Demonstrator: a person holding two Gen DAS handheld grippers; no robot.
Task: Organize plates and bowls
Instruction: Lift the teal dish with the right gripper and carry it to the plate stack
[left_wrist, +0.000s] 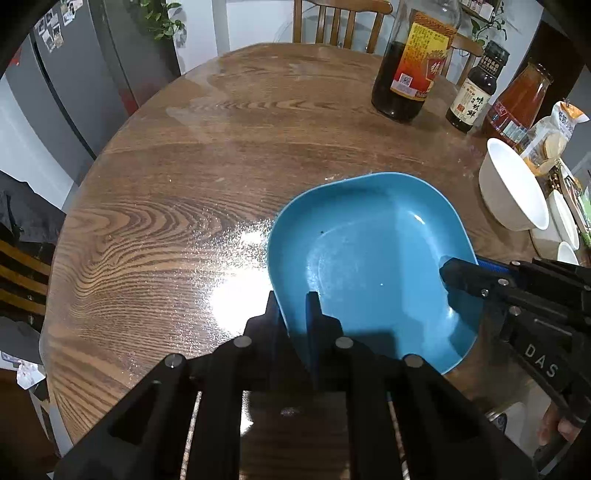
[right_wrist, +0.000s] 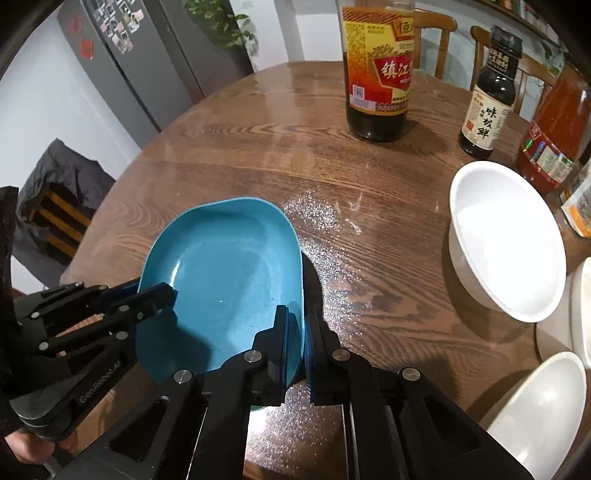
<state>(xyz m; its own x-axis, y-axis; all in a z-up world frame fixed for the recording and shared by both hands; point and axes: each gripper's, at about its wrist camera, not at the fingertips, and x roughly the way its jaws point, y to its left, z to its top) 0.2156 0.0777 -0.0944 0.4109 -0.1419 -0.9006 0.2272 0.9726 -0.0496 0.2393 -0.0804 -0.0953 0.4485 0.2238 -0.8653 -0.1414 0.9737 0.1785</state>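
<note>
**Blue dish held at both rims; white bowls not yet stacked**

Left: the left gripper (left_wrist: 291, 314) has its two fingers pinched narrow over the near-left rim of the blue squarish ceramic dish (left_wrist: 369, 258), one finger outside the wall, one inside. Grip looks firm.

Centre: dish sits over the round wooden table (left_wrist: 166, 206). It appears tilted, its right side higher; I cannot tell whether its base touches the wood.

Right: the right gripper (right_wrist: 295, 332) is likewise clamped on the opposite rim of the dish, fingers nearly together with only the wall between.

Further right: a large white ceramic bowl (right_wrist: 506, 240) stands alone, well apart from the dish; more white bowls (right_wrist: 535, 410) crowd the table edge beyond it. Dark sauce bottles (right_wrist: 376, 74) stand behind.

Progress, judged: early. One dish in hand, no destination reached. Bowls are ungrouped; nesting them and placing the dish remain.
</note>
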